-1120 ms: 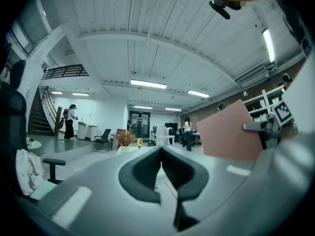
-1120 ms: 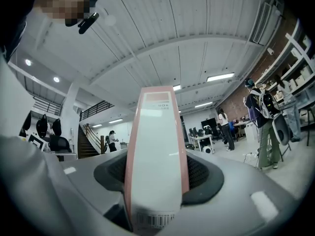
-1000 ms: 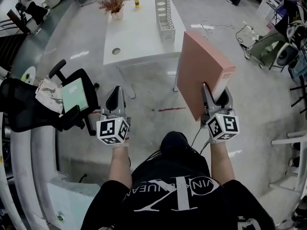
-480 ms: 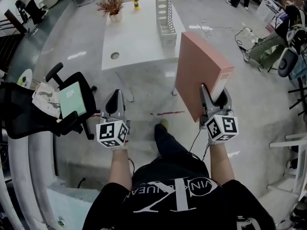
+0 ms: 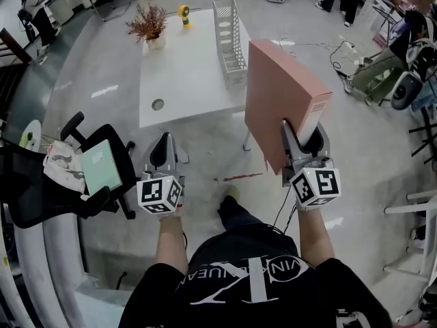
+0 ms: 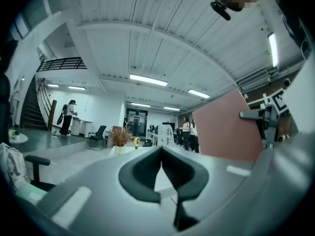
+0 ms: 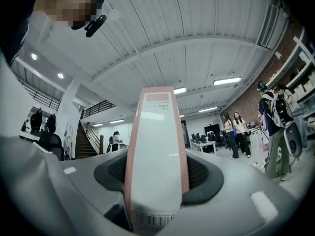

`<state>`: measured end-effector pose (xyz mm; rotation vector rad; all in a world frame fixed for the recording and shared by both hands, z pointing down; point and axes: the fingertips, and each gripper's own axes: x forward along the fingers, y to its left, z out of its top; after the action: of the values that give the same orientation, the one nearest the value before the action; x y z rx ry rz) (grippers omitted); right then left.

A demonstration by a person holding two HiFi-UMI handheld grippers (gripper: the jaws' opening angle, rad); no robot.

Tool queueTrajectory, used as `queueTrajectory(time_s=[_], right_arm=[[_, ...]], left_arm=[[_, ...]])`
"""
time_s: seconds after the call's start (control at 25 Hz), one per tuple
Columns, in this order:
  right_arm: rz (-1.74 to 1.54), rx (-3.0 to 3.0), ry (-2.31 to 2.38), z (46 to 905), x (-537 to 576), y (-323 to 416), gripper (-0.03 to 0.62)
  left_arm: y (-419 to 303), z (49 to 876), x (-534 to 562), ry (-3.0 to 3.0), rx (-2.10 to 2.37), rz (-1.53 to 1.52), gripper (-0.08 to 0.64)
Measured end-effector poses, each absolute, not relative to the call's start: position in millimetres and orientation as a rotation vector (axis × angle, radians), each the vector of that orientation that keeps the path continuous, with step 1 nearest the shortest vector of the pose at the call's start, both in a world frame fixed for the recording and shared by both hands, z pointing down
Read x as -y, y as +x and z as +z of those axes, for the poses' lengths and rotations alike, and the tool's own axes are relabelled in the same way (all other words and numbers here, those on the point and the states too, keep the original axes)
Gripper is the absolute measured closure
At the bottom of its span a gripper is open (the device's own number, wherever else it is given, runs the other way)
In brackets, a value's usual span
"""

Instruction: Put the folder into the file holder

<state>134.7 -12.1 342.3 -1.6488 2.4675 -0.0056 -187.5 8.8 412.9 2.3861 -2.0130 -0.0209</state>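
My right gripper (image 5: 301,139) is shut on the lower spine end of a pink box folder (image 5: 276,101), which stands upright and tilts a little to the left. In the right gripper view the folder's white spine (image 7: 156,132) fills the space between the pads. A white mesh file holder (image 5: 229,36) stands on the right part of the white table (image 5: 179,80), ahead of and left of the folder. My left gripper (image 5: 163,154) hovers over the floor short of the table, shut with nothing in it. The left gripper view shows the holder (image 6: 167,132) far ahead.
On the table's far end stand a dried plant in a pot (image 5: 147,26) and a small yellow fan (image 5: 184,14). A black office chair (image 5: 82,183) bearing a green pad stands at the left. Cables, bags and people occupy the right rear.
The person has walked towards the table, carrying both grippers forward. The table and file holder now sit lower and nearer in the head view. The folder stays gripped.
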Motion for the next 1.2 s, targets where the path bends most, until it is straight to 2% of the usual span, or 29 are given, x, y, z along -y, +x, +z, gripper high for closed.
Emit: queueTrajectory(time_s=[0.76, 1.2], right_arm=[[0.062, -2.409, -1.586, 253.7, 152.4, 114.4, 0.299], [0.042, -2.376, -1.576, 255.2, 217.1, 90.1, 0.299]], left_arm=[[-183.6, 380.8, 159.3, 2.501, 1.951, -0.029, 0.560], [-194.8, 385.9, 214.8, 2.496, 1.961, -0.046, 0.560]])
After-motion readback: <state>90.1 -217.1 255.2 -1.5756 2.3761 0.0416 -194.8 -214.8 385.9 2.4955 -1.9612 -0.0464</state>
